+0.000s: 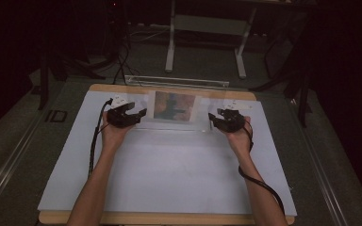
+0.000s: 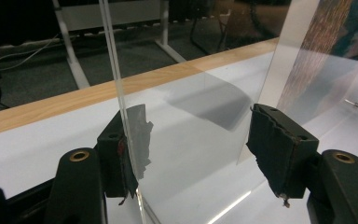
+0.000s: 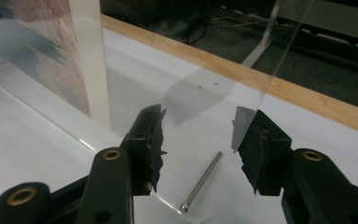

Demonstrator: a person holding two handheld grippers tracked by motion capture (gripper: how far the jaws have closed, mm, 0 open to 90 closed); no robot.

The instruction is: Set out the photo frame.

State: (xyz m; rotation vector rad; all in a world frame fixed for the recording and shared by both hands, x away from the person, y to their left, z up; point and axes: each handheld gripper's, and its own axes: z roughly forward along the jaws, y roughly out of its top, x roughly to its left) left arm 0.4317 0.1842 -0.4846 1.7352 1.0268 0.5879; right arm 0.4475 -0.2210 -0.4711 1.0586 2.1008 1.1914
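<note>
While your left gripper (image 1: 140,113) and right gripper (image 1: 211,116) both sit wide open at the ends of the clear acrylic frame (image 1: 176,123) at the table's far edge, gripping nothing, a careless squeeze can tip it or kick the loose pin (image 3: 201,182) away.

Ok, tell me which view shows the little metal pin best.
The right gripper view: the metal pin lies on the white table between that tool's open jaws. The left gripper view shows it as a tiny speck; in the high view I cannot make it out.

Clear acrylic frame (image 1: 176,123), upright, picture inside
</note>
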